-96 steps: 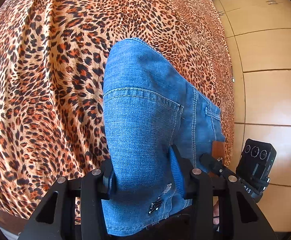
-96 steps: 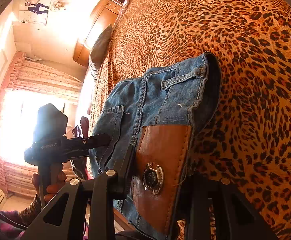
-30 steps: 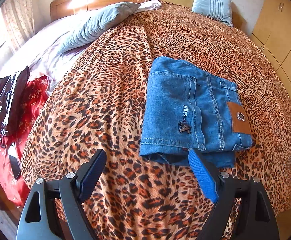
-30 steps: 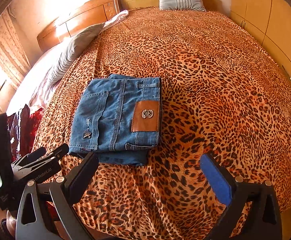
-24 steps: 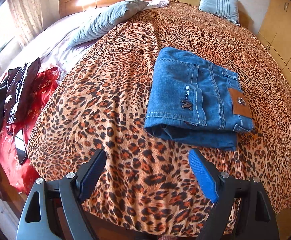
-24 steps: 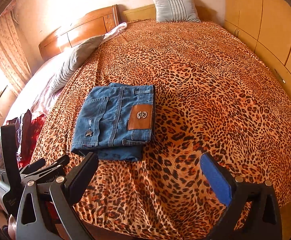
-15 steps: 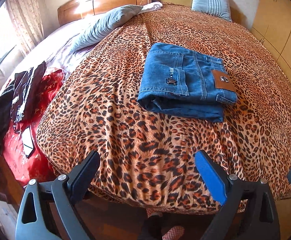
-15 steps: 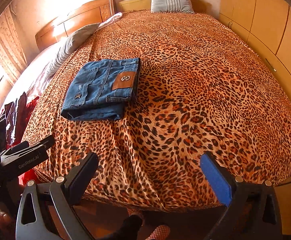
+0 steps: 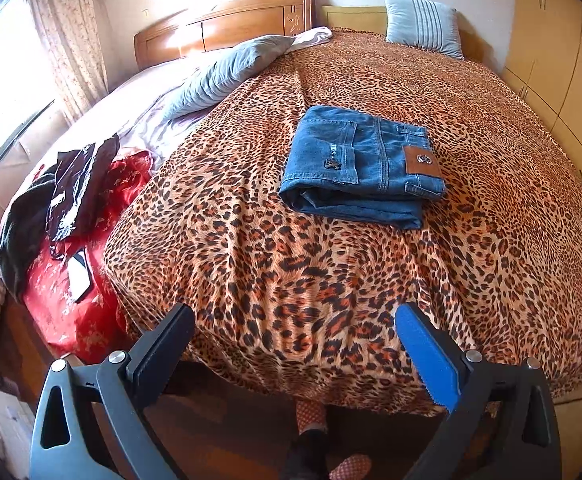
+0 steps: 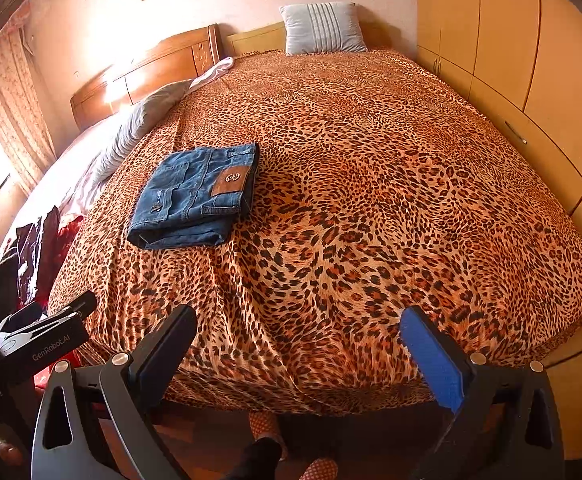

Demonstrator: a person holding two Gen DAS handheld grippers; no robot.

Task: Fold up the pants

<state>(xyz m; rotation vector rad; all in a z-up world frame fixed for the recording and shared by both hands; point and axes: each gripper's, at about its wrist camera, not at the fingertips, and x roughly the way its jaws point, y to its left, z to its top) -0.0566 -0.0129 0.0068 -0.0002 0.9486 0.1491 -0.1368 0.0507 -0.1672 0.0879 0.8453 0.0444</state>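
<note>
The blue denim pants (image 9: 361, 164) lie folded into a compact rectangle on the leopard-print bed cover (image 9: 291, 264), brown leather patch facing up; they also show in the right wrist view (image 10: 197, 198). My left gripper (image 9: 295, 312) is open and empty, held back past the foot of the bed, well short of the pants. My right gripper (image 10: 297, 312) is open and empty, also off the bed's foot edge, to the right of the pants. The left gripper's body (image 10: 39, 344) shows at the lower left of the right wrist view.
A pile of red and dark clothes (image 9: 67, 216) lies at the bed's left side. Grey pillows (image 9: 227, 72) and a striped cushion (image 9: 423, 24) sit near the wooden headboard (image 9: 231, 24). Wardrobe doors (image 10: 531, 60) line the right. The person's feet (image 9: 315, 440) stand on the wooden floor below.
Both grippers let go of the pants, opened and pulled back away from the bed. The folded pants stay on the cover and look smaller and farther off.
</note>
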